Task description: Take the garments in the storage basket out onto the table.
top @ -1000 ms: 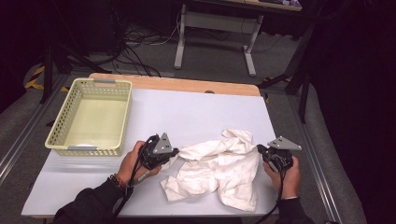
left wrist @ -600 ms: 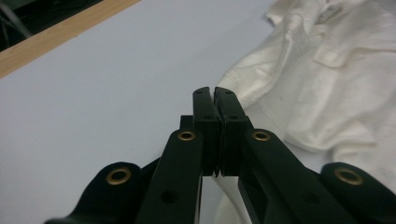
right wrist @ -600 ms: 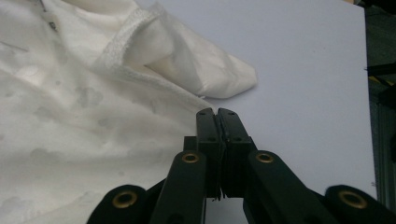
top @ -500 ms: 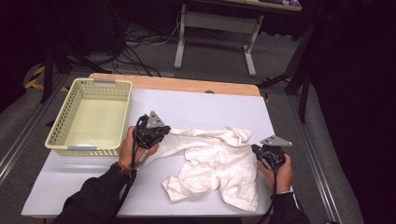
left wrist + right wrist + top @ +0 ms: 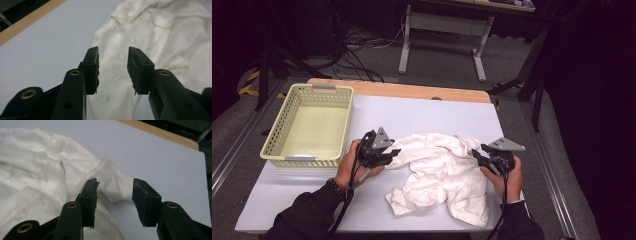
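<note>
**Both grippers just let go of white garment**

Lies crumpled at centre and lower right of the high view: white garment (image 5: 444, 175), spread on the pale table (image 5: 422, 117), one edge reaching toward the bottom of the frame. Sits at left centre of that view, at the cloth's left end: left gripper (image 5: 393, 152), held in a hand (image 5: 349, 167) that enters from the lower left. Seen in the left gripper view: black jaws parted by a moderate gap, just been opening, nothing pinched; cloth (image 5: 150, 37) lying beyond and below the gap, filling the upper right of that frame, bare table in the upper left.

Sits at right centre of the high view, at the cloth's right end: right gripper (image 5: 477, 156), gripped by a hand (image 5: 506, 177) coming up from the lower right. Seen in the right gripper view: jaws likewise moderately apart, just been opening, pads clear of the fabric; a folded corner of the garment (image 5: 115, 187) resting between and past them, not pressed.

Stands at the upper left of the table, well apart from the cloth: yellow basket (image 5: 282, 135).
</note>
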A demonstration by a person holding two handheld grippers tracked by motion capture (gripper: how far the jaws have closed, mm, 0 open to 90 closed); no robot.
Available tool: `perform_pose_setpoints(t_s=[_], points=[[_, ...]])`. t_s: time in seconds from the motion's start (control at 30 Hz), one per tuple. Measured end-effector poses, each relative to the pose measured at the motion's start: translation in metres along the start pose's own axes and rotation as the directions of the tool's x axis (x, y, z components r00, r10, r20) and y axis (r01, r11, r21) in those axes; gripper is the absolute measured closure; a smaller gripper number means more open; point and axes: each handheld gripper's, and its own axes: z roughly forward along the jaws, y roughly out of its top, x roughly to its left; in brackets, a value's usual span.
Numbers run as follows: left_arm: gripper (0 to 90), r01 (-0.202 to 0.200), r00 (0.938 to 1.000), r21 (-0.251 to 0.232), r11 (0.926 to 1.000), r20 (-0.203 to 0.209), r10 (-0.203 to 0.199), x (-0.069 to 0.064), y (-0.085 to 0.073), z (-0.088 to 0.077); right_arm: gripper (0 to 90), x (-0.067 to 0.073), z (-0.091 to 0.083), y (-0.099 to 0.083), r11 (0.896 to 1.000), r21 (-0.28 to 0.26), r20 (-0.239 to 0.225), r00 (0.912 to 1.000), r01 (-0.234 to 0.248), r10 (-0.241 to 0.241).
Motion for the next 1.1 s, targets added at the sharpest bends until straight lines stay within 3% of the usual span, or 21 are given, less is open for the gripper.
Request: perform_pose_setpoints(t_s=[0.07, 0.13, 0.17, 0.33, 0.43, 0.5, 0.57, 0.6, 0.63, 0.67, 0.73, 0.83, 0.87, 0.93, 0.97, 1.0, 1.03, 1.07, 1.1], points=[[57.0, -0.045, 0.999, 0.051, 0.9977, 0.004, 0.045, -0.008, -0.01, -0.001, 54.2, 0.0, 0.008, 0.012, 1.0, -0.001, -0.009, 1.0, 0.003, -0.003], [56.0, -0.062, 0.9981, 0.08, 0.9949, 0.01, 0.061, -0.013, -0.021, -0.003, 53.5, 0.002, 0.02, 0.027, 0.999, 0.027, -0.01, 0.9996, 0.026, -0.026], [56.8, -0.067, 0.9975, 0.088, 0.9939, 0.027, 0.065, -0.017, -0.031, -0.007, 54.2, 0.004, 0.037, 0.04, 0.995, 0.072, -0.015, 0.998, 0.063, -0.062], [64.6, -0.091, 0.9945, 0.135, 0.9867, 0.064, 0.083, -0.022, -0.046, -0.011, 57.1, 0.007, 0.073, 0.05, 0.976, 0.192, -0.021, 0.9945, 0.105, -0.103], [67.3, -0.077, 0.9947, 0.165, 0.9832, 0.08, 0.065, -0.02, -0.053, -0.008, 58.3, 0.008, 0.084, 0.051, 0.967, 0.231, -0.013, 0.994, 0.109, -0.109], [69.8, -0.034, 0.9938, 0.155, 0.9873, 0.11, 0.017, -0.016, -0.057, -0.003, 64.6, 0.009, 0.096, 0.049, 0.954, 0.275, -0.008, 0.9927, 0.118, -0.12], [70.6, -0.033, 0.9926, 0.157, 0.9871, 0.121, 0.014, -0.013, -0.057, -0.003, 73.5, 0.011, 0.103, 0.048, 0.94, 0.307, -0.006, 0.9885, 0.146, -0.151], [71.1, -0.033, 0.9926, 0.157, 0.9871, 0.121, 0.014, -0.013, -0.057, -0.003, 73.5, 0.011, 0.103, 0.048, 0.94, 0.307, -0.006, 0.9885, 0.146, -0.151], [72.4, -0.025, 0.9897, 0.16, 0.9869, 0.143, 0.002, -0.011, -0.057, -0.002, 83.0, 0.011, 0.106, 0.047, 0.933, 0.325, 0.014, 0.9856, 0.155, -0.169], [74.3, -0.025, 0.9897, 0.16, 0.9869, 0.143, 0.002, -0.011, -0.057, -0.002, 86.1, 0.011, 0.105, 0.046, 0.931, 0.328, 0.024, 0.9843, 0.157, -0.175], [79.9, -0.02, 0.9883, 0.166, 0.9859, 0.153, -0.006, -0.008, -0.057, -0.002, 87.6, 0.008, 0.1, 0.046, 0.938, 0.313, 0.034, 0.9856, 0.147, -0.165], [89.9, -0.023, 0.9892, 0.168, 0.9856, 0.147, -0.001, -0.007, -0.056, -0.002, 87.7, -0.001, 0.086, 0.047, 0.96, 0.262, 0.064, 0.9904, 0.102, -0.122], [90.0, -0.023, 0.9892, 0.168, 0.9856, 0.147, -0.001, -0.007, -0.056, -0.002, 87.7, -0.001, 0.086, 0.047, 0.96, 0.262, 0.064, 0.9904, 0.102, -0.122], [90.0, -0.03, 0.9904, 0.17, 0.9849, 0.138, 0.006, -0.007, -0.056, -0.004, 87.6, -0.007, 0.071, 0.047, 0.98, 0.191, 0.092, 0.9927, 0.059, -0.078], [90.0, -0.037, 0.9906, 0.154, 0.9873, 0.136, 0.016, -0.007, -0.055, -0.009, 87.6, -0.015, 0.053, 0.047, 0.993, 0.115, 0.125, 0.9916, 0.018, -0.032], [90.0, -0.037, 0.9906, 0.154, 0.9873, 0.136, 0.016, -0.007, -0.055, -0.009, 87.6, -0.015, 0.053, 0.047, 0.993, 0.115, 0.125, 0.9916, 0.018, -0.032], [90.0, -0.035, 0.9914, 0.122, 0.9919, 0.129, 0.02, -0.007, -0.051, -0.017, 87.5, -0.023, 0.033, 0.044, 0.999, 0.034, 0.16, 0.9869, -0.024, 0.018], [90.0, -0.035, 0.9914, 0.122, 0.9919, 0.129, 0.02, -0.007, -0.051, -0.017, 87.5, -0.023, 0.033, 0.044, 0.999, 0.034, 0.16, 0.9869, -0.024, 0.018], [90.0, -0.039, 0.9925, 0.101, 0.9941, 0.119, 0.027, -0.006, -0.049, -0.023, 87.5, -0.027, 0.024, 0.042, 0.999, -0.001, 0.174, 0.9837, -0.045, 0.045]])
